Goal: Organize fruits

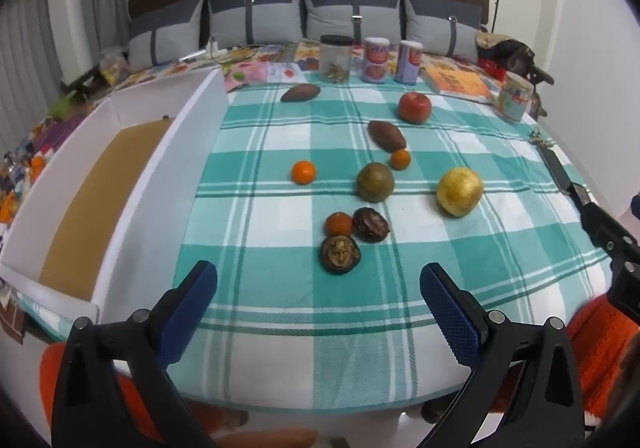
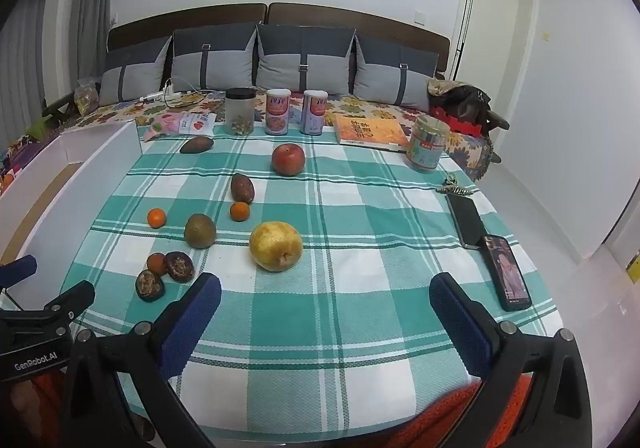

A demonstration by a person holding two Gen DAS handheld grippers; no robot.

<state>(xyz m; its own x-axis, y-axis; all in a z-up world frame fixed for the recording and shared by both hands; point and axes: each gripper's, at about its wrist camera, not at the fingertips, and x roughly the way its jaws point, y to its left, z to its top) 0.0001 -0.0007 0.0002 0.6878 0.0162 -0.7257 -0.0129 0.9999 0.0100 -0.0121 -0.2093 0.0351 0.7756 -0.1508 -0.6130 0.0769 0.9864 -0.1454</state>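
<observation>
Fruits lie spread on a green checked tablecloth [image 1: 280, 288]. A yellow pear [image 1: 459, 191] [image 2: 276, 245], a red apple [image 1: 415, 107] [image 2: 288, 159], a greenish-brown round fruit [image 1: 375, 182] [image 2: 199, 230], three small oranges, including one [image 1: 303, 172] [image 2: 156, 217] at the left, two dark wrinkled fruits [image 1: 340, 254] [image 2: 150, 285] and two brown oval fruits [image 1: 386, 135] [image 2: 242, 188] are apart from both grippers. My left gripper [image 1: 318, 288] is open and empty near the front edge. My right gripper [image 2: 325, 298] is open and empty, just short of the pear.
A white open box [image 1: 132, 184] with a brown bottom stands along the table's left side. Jars and cans [image 1: 376, 60], a book [image 2: 370, 132] and a clear tub [image 2: 427, 148] line the back. Two phones [image 2: 506, 276] and keys [image 2: 454, 186] lie at the right edge.
</observation>
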